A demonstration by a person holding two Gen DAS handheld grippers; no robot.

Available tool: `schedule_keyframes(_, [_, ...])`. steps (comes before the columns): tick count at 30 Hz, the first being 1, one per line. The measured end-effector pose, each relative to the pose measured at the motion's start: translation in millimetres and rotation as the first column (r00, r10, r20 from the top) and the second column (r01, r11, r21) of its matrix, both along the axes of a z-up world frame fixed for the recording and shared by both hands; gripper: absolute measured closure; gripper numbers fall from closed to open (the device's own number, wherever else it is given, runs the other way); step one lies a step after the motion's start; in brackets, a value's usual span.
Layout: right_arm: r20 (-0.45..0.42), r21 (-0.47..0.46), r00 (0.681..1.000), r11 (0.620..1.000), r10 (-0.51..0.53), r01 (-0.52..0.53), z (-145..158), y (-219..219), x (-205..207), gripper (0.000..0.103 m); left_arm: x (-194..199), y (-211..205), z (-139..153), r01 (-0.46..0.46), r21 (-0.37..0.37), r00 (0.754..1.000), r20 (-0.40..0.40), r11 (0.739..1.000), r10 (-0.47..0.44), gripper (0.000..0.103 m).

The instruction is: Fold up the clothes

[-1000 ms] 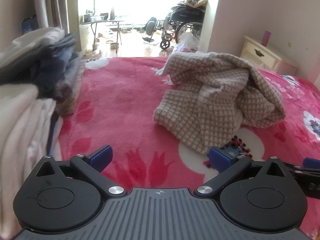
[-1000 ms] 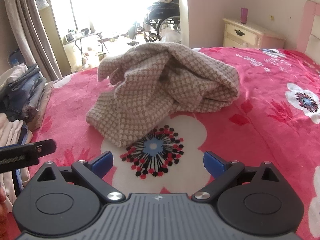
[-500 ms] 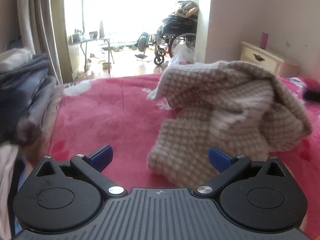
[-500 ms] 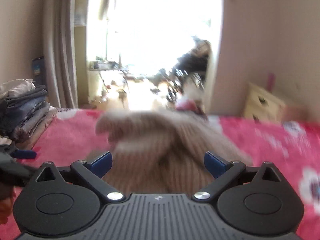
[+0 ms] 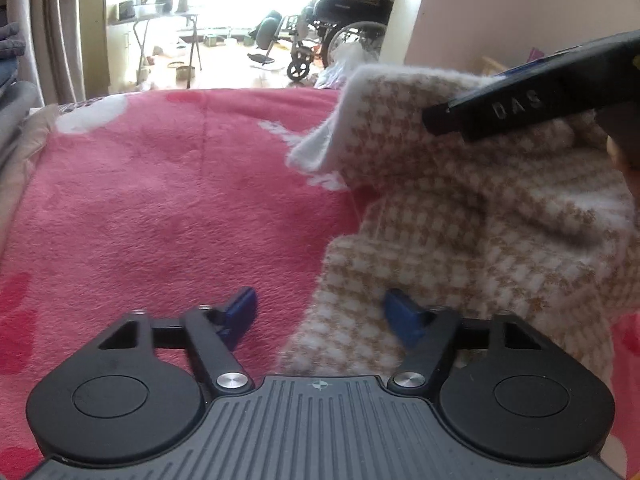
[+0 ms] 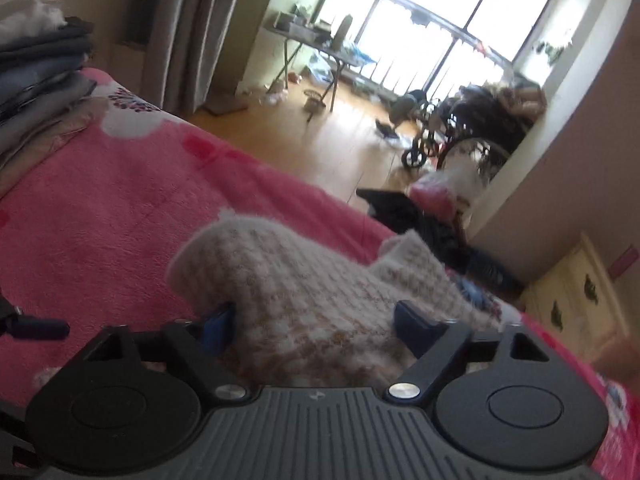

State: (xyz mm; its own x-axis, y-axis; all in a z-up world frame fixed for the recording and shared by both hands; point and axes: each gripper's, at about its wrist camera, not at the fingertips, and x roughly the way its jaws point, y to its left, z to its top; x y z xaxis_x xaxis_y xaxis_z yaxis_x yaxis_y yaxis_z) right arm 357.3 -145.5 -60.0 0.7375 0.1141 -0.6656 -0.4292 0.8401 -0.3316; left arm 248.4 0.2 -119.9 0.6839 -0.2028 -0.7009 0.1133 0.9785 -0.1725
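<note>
A crumpled beige-and-white checked garment (image 5: 472,216) lies on a pink floral bedspread (image 5: 160,208). My left gripper (image 5: 322,314) is open low at the garment's near left edge; the cloth lies between its blue fingers. My right gripper (image 6: 320,322) is open over the far part of the same garment (image 6: 312,292), with cloth bulging between its fingers. The right gripper's black body also shows in the left wrist view (image 5: 532,92), above the garment's top edge.
A stack of folded clothes (image 6: 36,76) sits at the bed's left side. Beyond the bed are a wooden floor, a folding table (image 5: 160,20), a wheelchair (image 5: 344,24) and a cream nightstand (image 6: 576,296) by the wall.
Both grippers have moved forward onto the garment. The right one has tilted and now reaches its far edge; the left one has dropped to its near edge. The fingers have narrowed somewhat.
</note>
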Motion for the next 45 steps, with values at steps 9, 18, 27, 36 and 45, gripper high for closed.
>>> schedule_keyframes(9, [0.043, 0.406, 0.989, 0.906, -0.144, 0.115, 65.9, -93.3, -79.7, 0.071, -22.0, -12.3, 13.3, 0.055, 0.018, 0.998, 0.024, 0.998, -0.055, 0.059])
schedule_keyframes(18, [-0.056, 0.702, 0.979, 0.690, -0.194, 0.177, 107.8, -210.9, -215.8, 0.072, -57.3, -10.3, 32.8, 0.142, 0.064, 0.988, 0.057, 0.988, -0.146, 0.057])
schedule_keyframes(27, [-0.086, 0.718, 0.985, 0.677, -0.149, 0.165, 80.0, -257.2, -350.8, 0.072, -111.5, -6.2, 63.8, 0.257, 0.122, 0.955, 0.117, 0.959, -0.271, 0.049])
schedule_keyframes(36, [-0.356, 0.497, 0.894, 0.755, -0.272, 0.428, -13.0, -268.1, -381.5, 0.067, -149.6, -25.0, 81.3, 0.384, 0.227, 0.879, 0.206, 0.895, -0.430, 0.034])
schedule_keyframes(45, [-0.281, 0.286, 0.922, 0.894, -0.266, 0.345, 16.0, -261.2, -413.5, 0.056, -175.8, -73.8, 55.3, 0.548, 0.300, 0.781, 0.150, 0.780, -0.606, 0.034])
